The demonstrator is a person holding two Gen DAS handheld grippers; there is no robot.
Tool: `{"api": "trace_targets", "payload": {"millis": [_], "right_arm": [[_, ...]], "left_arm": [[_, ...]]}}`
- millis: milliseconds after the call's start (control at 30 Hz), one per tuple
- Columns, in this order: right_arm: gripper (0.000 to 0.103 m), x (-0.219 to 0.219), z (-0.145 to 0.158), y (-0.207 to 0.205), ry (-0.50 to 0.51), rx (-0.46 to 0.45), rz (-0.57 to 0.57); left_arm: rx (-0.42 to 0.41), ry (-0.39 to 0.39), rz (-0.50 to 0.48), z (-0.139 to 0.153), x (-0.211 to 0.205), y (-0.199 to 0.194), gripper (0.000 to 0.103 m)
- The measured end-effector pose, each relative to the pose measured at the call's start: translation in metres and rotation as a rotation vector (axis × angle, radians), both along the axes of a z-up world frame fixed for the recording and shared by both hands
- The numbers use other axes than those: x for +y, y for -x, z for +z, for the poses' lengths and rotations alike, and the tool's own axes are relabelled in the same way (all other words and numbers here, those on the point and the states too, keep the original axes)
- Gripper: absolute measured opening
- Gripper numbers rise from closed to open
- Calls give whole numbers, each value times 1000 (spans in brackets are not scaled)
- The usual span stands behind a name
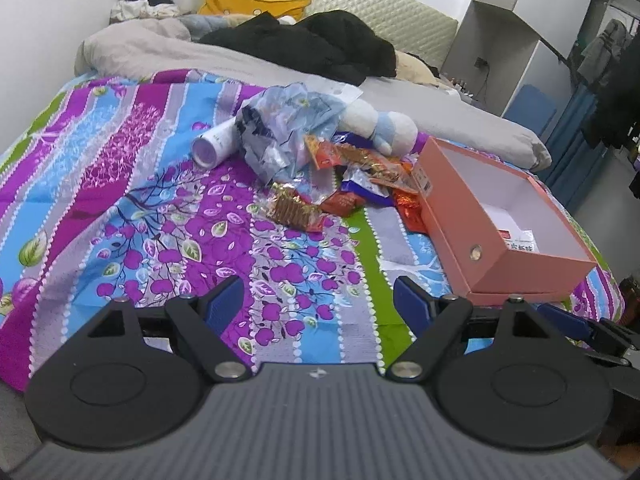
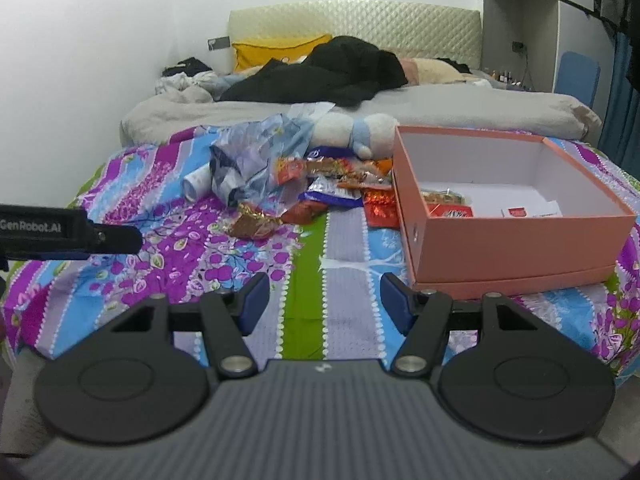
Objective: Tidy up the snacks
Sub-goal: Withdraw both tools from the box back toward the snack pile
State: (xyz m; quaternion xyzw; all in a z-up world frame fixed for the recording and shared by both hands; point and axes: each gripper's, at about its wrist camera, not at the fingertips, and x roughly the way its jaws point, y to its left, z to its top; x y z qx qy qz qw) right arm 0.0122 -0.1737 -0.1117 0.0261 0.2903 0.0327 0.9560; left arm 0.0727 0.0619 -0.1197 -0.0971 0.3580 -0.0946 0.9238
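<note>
- The left hand-held gripper (image 1: pixel 318 300) hangs over the flowered bedspread (image 1: pixel 160 240), jaws spread wide with nothing between them.
- The right hand-held gripper (image 2: pixel 324 300) is likewise wide apart and empty above the same cover.
- Just ahead and right of the right hand-held gripper sits the open pink box (image 2: pixel 520 240), a few snack packets (image 2: pixel 450 206) lying inside.
- Ahead of both, left of the box, lies the snack pile (image 2: pixel 336 192), one gold-and-red packet (image 1: pixel 296 210) nearest.
- Beyond the pile rest a crumpled blue plastic bag (image 1: pixel 280 128), a white tube (image 1: pixel 212 146) and a plush toy (image 1: pixel 380 124).
- Farthest: black clothing (image 2: pixel 340 72) and a yellow pillow (image 2: pixel 276 50).
</note>
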Motion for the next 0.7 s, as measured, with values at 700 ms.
{"api": "trace_targets", "payload": {"millis": [700], "right_arm": [[63,15,-35,-113,-15,27,31]], "left_arm": [[24,-19,-27,-77,2,-115,85]]}}
